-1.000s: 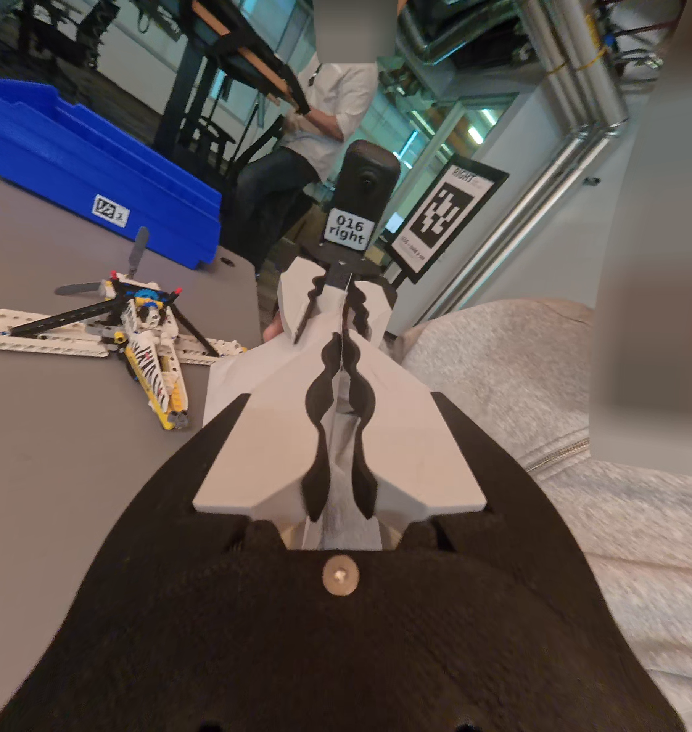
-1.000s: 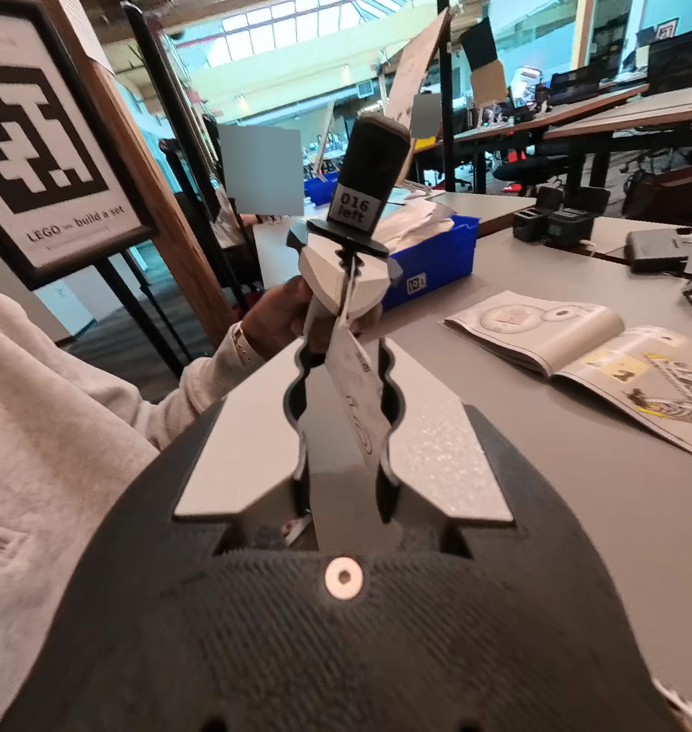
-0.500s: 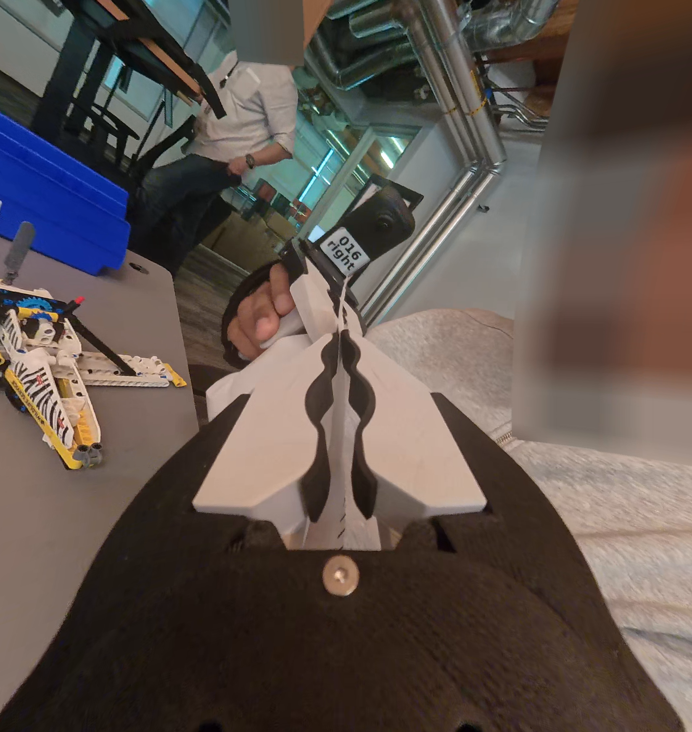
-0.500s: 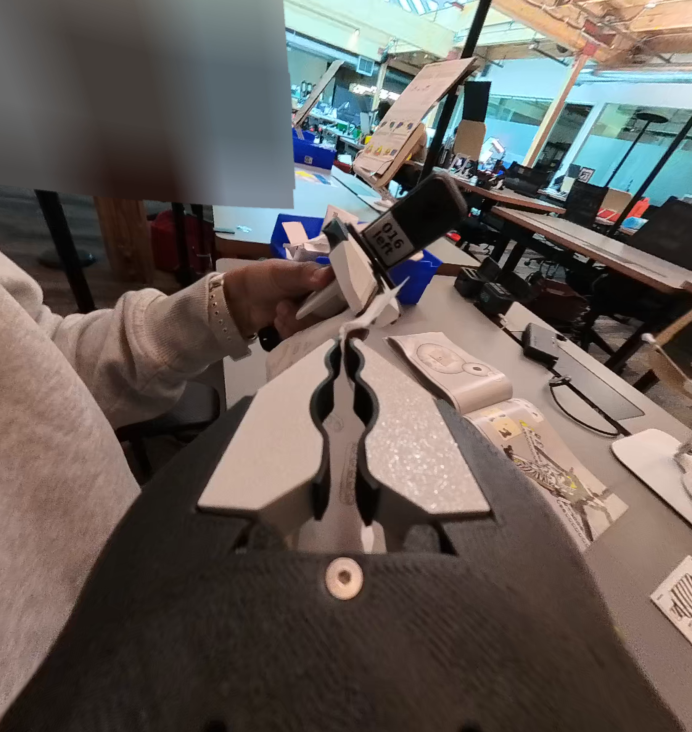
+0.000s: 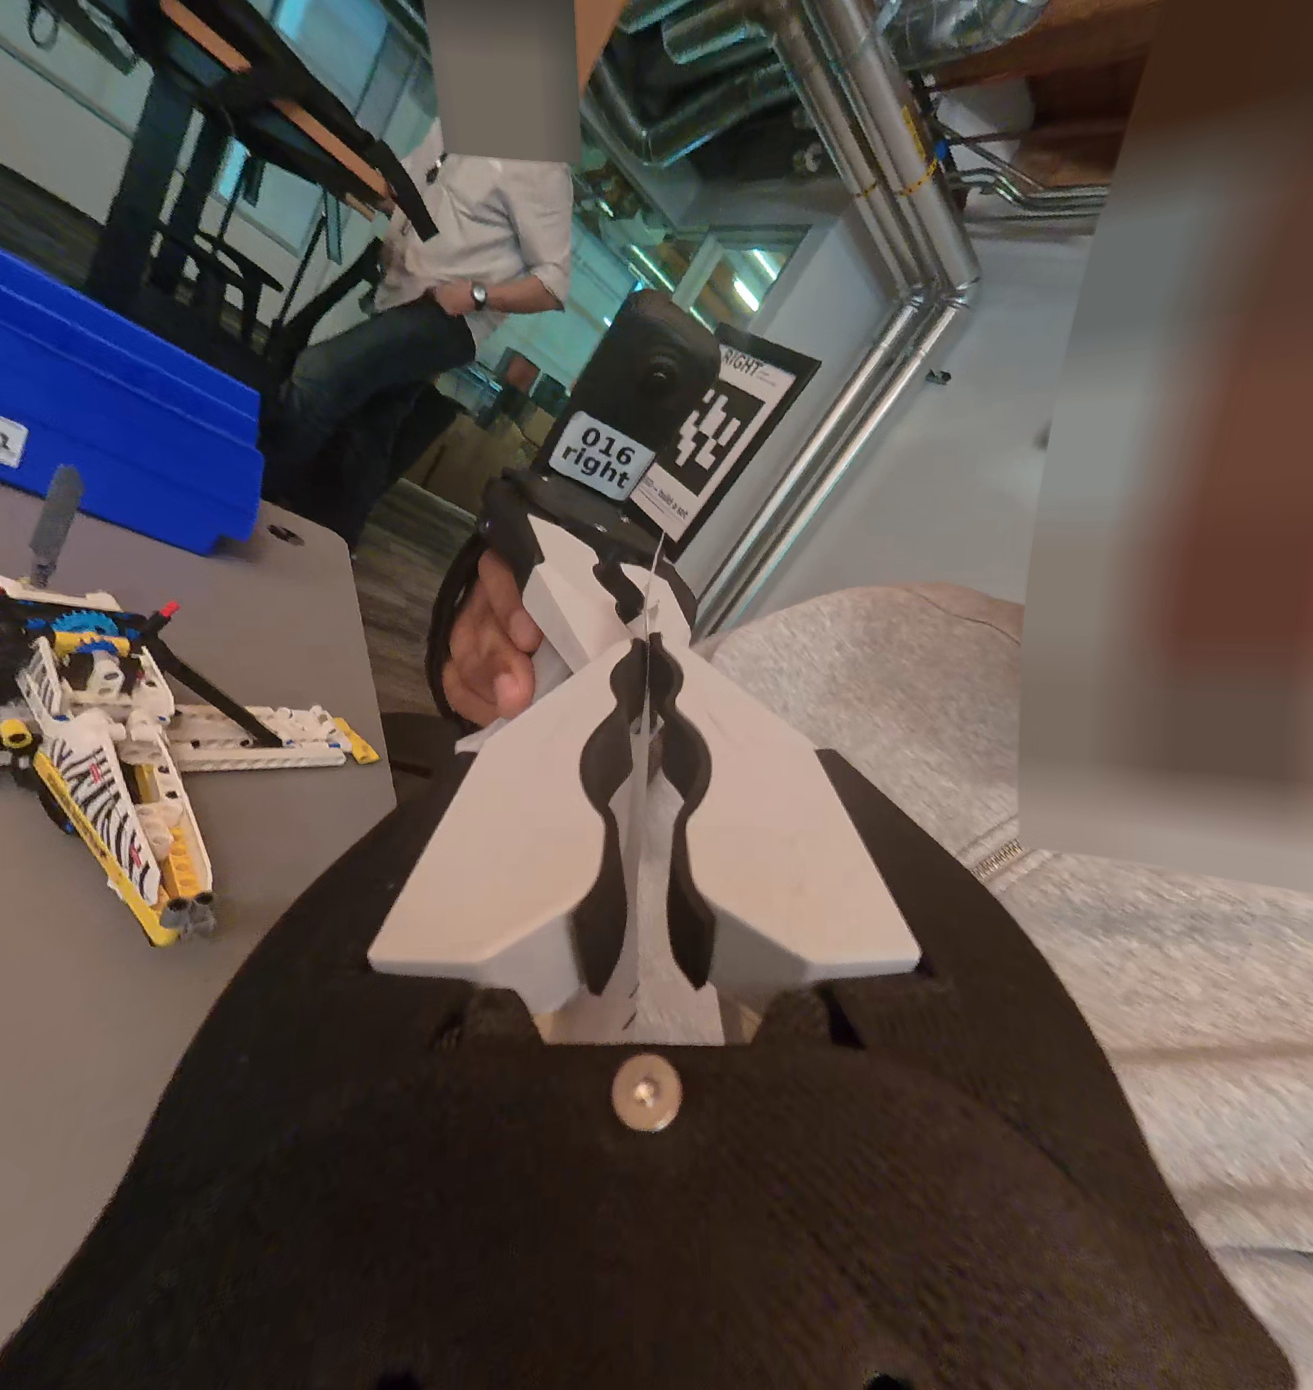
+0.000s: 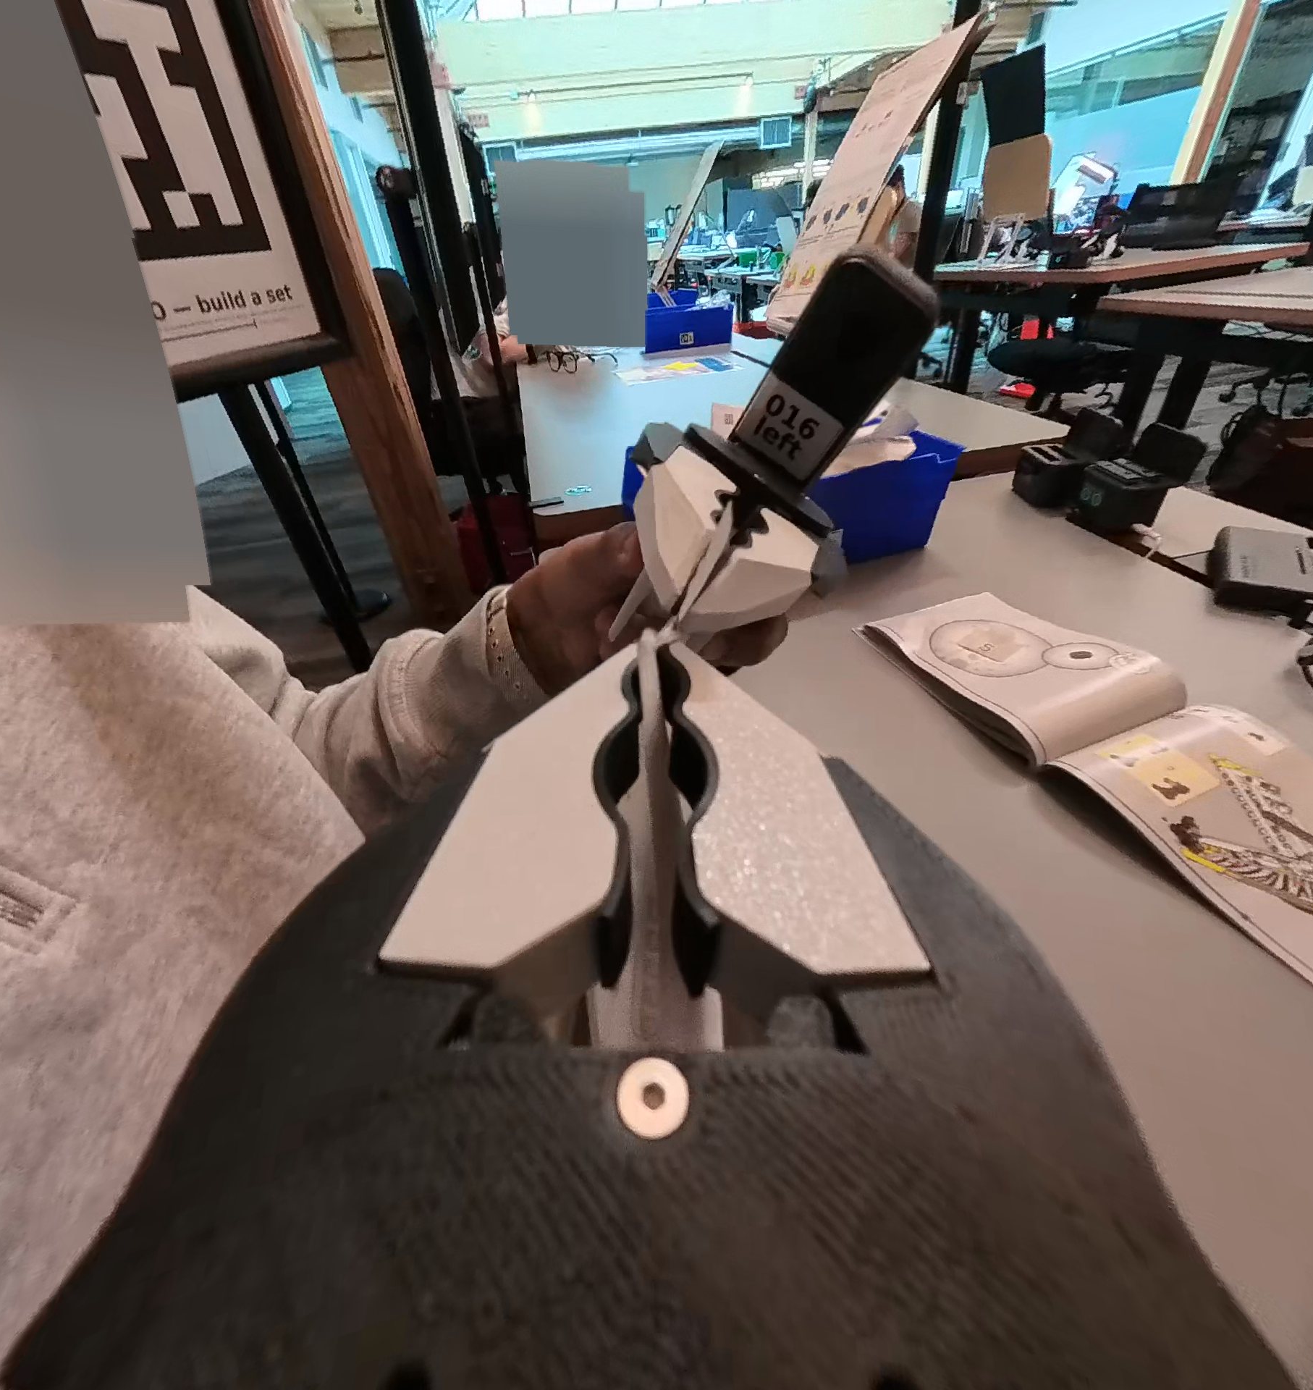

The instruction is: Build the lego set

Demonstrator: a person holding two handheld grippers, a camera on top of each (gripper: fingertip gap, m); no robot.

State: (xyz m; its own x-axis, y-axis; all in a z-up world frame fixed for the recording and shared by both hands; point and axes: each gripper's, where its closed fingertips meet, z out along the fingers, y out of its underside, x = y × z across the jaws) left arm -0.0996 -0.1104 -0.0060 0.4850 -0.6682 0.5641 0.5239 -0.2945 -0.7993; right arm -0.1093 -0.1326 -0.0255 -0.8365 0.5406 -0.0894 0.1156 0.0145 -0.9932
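Observation:
My left gripper (image 5: 647,648) and my right gripper (image 6: 657,662) face each other tip to tip above the person's lap, off the table's edge. Both are shut on the same thin white paper packet, seen edge-on between the left jaws (image 5: 638,887) and between the right jaws (image 6: 652,842). The paper is crumpled where the tips meet. The opposite gripper shows just beyond each one's tips, the right one in the left wrist view (image 5: 642,613) and the left one in the right wrist view (image 6: 687,602). A partly built white, yellow and black lego model (image 5: 104,752) lies on the grey table (image 5: 112,1091).
A blue bin (image 5: 112,406) stands at the table's far edge behind the model. An open instruction booklet (image 6: 1090,722) lies on the table to the right. Black boxes and cables (image 6: 1120,481) sit farther back. A seated person (image 5: 443,301) is beyond the table. The tips of both grippers are at nearly the same place.
Both grippers have swung and tilted while staying shut on the paper packet. The packet has turned from side-on to edge-on. The lego model has not moved on the table.

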